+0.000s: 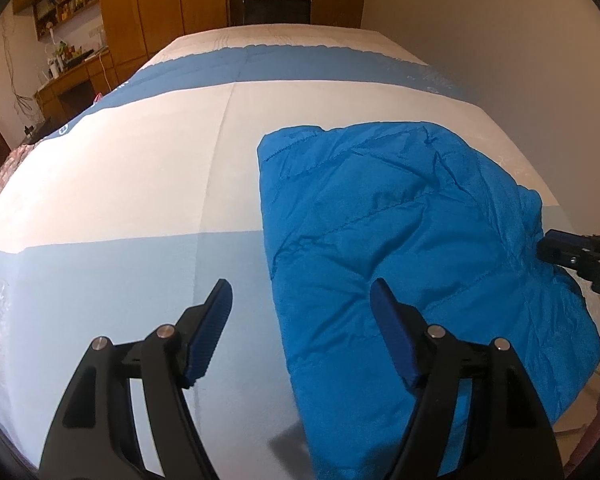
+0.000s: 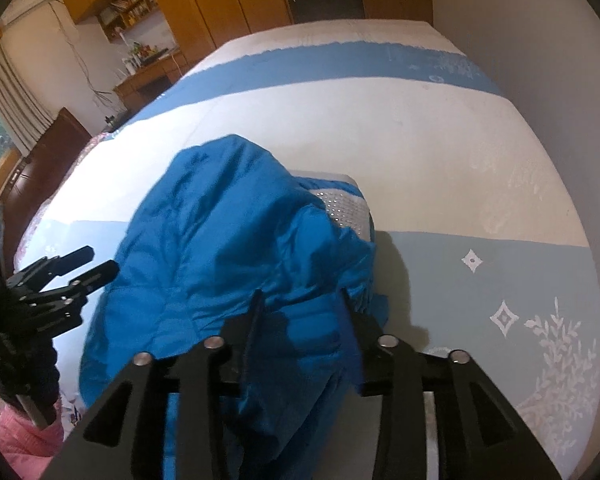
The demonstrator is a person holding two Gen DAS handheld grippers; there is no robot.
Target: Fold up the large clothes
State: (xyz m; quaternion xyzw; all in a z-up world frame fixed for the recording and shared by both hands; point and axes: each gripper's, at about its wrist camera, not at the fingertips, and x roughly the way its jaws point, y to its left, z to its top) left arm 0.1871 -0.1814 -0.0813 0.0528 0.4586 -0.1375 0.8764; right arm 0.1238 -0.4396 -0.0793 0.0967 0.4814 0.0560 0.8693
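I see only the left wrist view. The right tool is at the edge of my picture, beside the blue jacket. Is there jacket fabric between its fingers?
Observer: Yes, the blue jacket bulges up between the fingers of the right tool. Whether they pinch it, I cannot tell.
Operator: Is any lining showing on that side?
Observer: Yes, a white lining with silver dots shows at the jacket's far right edge.

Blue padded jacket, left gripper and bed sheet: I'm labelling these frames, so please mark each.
Blue padded jacket (image 1: 400,216): left wrist view, on its quilted upper panel.
Left gripper (image 1: 302,308): left wrist view, midway between its open fingertips.
Bed sheet (image 2: 440,136): right wrist view, on its bare white band.
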